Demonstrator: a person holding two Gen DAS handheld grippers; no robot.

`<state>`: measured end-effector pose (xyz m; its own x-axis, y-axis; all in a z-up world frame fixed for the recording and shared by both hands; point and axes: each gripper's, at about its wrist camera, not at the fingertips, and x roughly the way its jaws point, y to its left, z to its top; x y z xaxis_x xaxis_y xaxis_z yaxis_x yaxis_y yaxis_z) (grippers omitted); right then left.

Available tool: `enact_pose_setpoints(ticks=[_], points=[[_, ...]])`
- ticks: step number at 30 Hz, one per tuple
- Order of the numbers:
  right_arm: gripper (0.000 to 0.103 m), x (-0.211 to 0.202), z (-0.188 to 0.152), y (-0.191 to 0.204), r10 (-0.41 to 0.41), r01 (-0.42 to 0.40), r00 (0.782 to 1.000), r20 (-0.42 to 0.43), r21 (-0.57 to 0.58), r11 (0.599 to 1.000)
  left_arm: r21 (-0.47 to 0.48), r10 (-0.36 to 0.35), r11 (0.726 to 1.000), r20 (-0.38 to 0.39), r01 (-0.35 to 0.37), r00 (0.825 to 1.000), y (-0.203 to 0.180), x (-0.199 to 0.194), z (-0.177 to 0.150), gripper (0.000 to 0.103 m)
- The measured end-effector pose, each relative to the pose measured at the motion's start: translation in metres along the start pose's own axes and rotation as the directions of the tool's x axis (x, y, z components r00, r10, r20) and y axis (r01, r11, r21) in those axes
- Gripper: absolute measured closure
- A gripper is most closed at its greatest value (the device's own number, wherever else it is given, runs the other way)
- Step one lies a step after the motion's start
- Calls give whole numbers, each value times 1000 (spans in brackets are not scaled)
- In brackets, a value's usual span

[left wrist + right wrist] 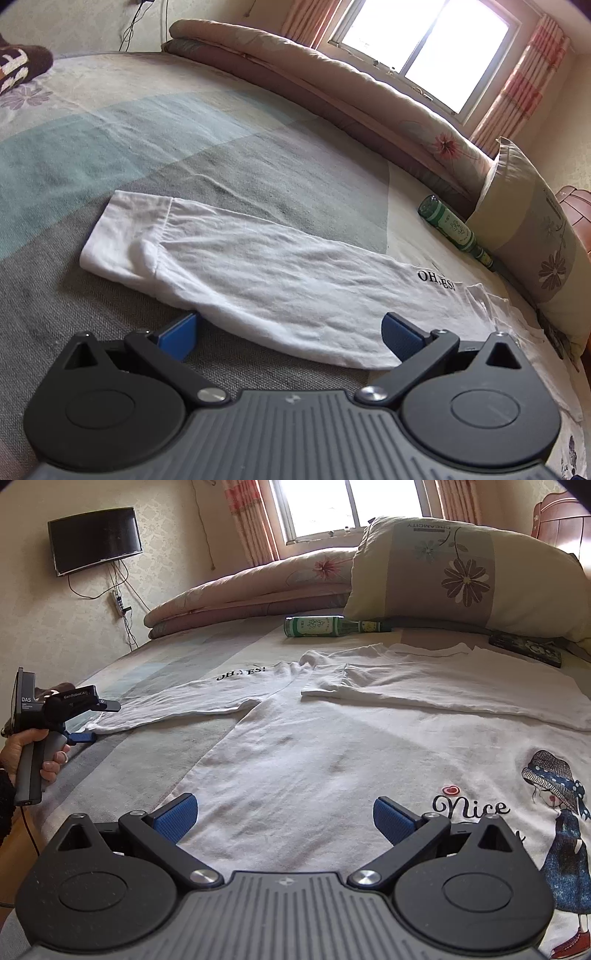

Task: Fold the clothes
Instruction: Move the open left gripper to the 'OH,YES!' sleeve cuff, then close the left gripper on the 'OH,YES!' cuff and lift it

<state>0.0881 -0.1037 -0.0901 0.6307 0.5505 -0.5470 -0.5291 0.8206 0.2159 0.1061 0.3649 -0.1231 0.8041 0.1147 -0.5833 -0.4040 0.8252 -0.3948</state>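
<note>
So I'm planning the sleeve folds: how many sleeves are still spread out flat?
1. The left sleeve lies stretched out toward the left gripper; the right sleeve is already folded across the white shirt.

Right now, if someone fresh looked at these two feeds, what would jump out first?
The white long-sleeved shirt spread flat across the bed, one sleeve stretched toward the left gripper, the other folded across the chest. Both the left gripper and the right gripper are open and holding nothing. A green bottle lies on its side beside the pillow, under the bright window.
</note>
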Motion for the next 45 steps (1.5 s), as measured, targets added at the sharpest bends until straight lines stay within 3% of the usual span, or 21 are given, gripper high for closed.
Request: enact_pose_setpoints(ticks=[5,11,12,16,20,22,25,28,32,35,38,41,45], points=[[0,-3,0,6,-44,44,999,13,-58,997,125,99,987,35,-103,994,-2,0,-4,1],[0,-3,2,7,-40,41,999,14,-54,998,46,116,992,41,-118,992,1,6,8,1],[0,-3,3,8,-38,39,999,15,-57,998,30,107,994,37,-108,994,-2,6,8,1],[0,-1,5,13,-23,24,1000,15,-65,998,44,-55,997,-8,55,998,-24,8,-4,1],[0,1,7,14,-23,24,1000,11,-62,998,108,-58,993,2,58,998,-40,15,-10,1],[0,-1,8,15,-39,40,999,19,-69,997,90,-55,995,12,54,998,-31,17,-4,1],[0,-9,11,17,-67,72,996,58,-101,992,20,23,1000,57,-24,998,-9,12,4,1],[0,-13,11,20,-81,92,993,83,-142,986,-46,2,999,73,2,997,4,10,8,1],[0,-8,12,24,-59,69,996,73,-139,988,-51,14,999,111,-9,994,0,22,11,1],[0,-8,12,29,-49,58,996,69,-146,988,-135,27,991,161,-5,987,5,33,18,1],[0,-11,13,33,-60,75,994,87,-178,981,-238,13,971,164,27,986,9,30,20,1],[0,-14,13,31,-59,75,993,101,-172,982,-215,-13,975,169,49,985,8,26,13,1],[0,-9,12,28,-45,56,996,78,-136,989,-217,22,976,177,17,984,9,41,28,1]])
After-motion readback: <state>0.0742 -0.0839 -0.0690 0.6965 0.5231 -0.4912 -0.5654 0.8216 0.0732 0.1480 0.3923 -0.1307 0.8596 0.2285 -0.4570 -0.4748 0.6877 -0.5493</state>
